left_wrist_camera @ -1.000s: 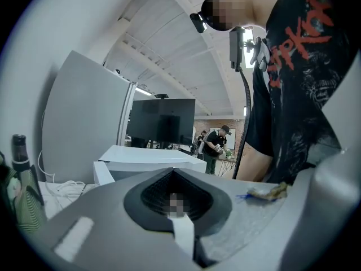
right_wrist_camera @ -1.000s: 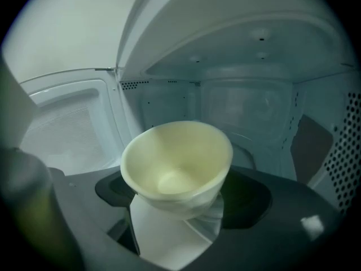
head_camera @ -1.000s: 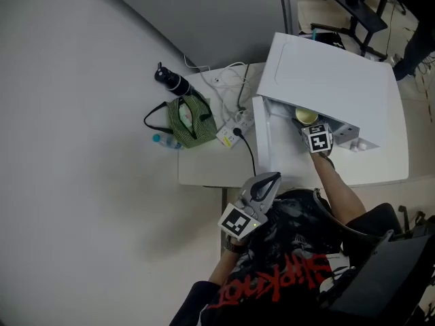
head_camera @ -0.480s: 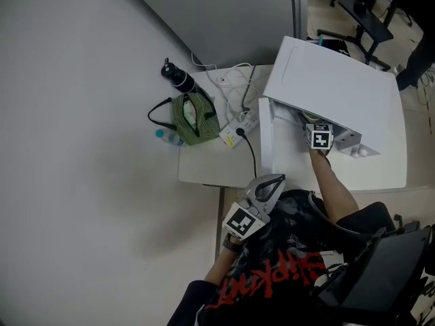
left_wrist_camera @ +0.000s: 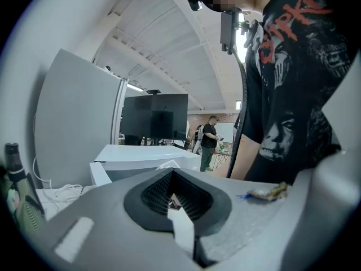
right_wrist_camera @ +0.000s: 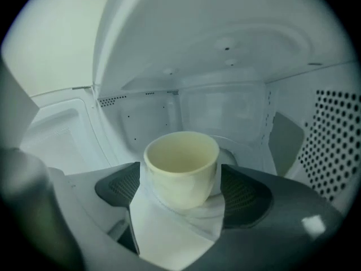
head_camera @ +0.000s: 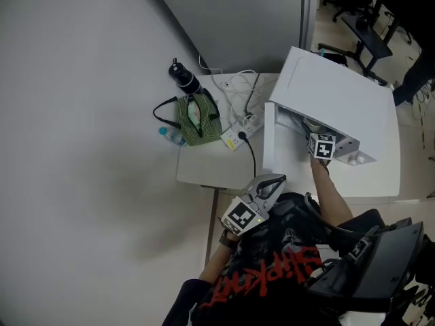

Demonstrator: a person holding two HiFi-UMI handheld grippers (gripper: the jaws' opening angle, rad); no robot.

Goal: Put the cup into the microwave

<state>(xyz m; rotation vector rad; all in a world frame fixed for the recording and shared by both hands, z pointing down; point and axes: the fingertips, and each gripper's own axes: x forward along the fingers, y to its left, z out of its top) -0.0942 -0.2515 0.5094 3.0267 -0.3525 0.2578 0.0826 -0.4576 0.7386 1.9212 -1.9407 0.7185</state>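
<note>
— Inside the microwave (head_camera: 340,104), at the right end of the bench (head_camera: 204,168), your right tool (right_wrist_camera: 181,179) reaches in through the open front. From your head view only its marker cube shows under the top edge.

— And the cup (right_wrist_camera: 181,160)?

— You have it clamped. Your right tool's view shows the pale cup upright between the two dark pads (right_wrist_camera: 243,193), one against each side of it, mouth up. It sits in the middle of the white cavity, with the perforated wall to its right and the round glass plate (right_wrist_camera: 228,154) just behind it. Whether its base rests on the floor of the cavity, you cannot tell from that view.

— What about your other hand?

— Your left tool (head_camera: 277,180) hangs close to your chest, at the near edge of the bench, well apart from the microwave. Its jaws are together, tips meeting. Its view looks across the bench top towards a dark screen (left_wrist_camera: 155,117) and a person (left_wrist_camera: 210,141) standing far off.

— Anything else on the bench?

— To the left of the microwave lie a green bag (head_camera: 194,117), a black bottle (head_camera: 183,78) beyond it, and a white power strip (head_camera: 238,131) with its cables.
</note>
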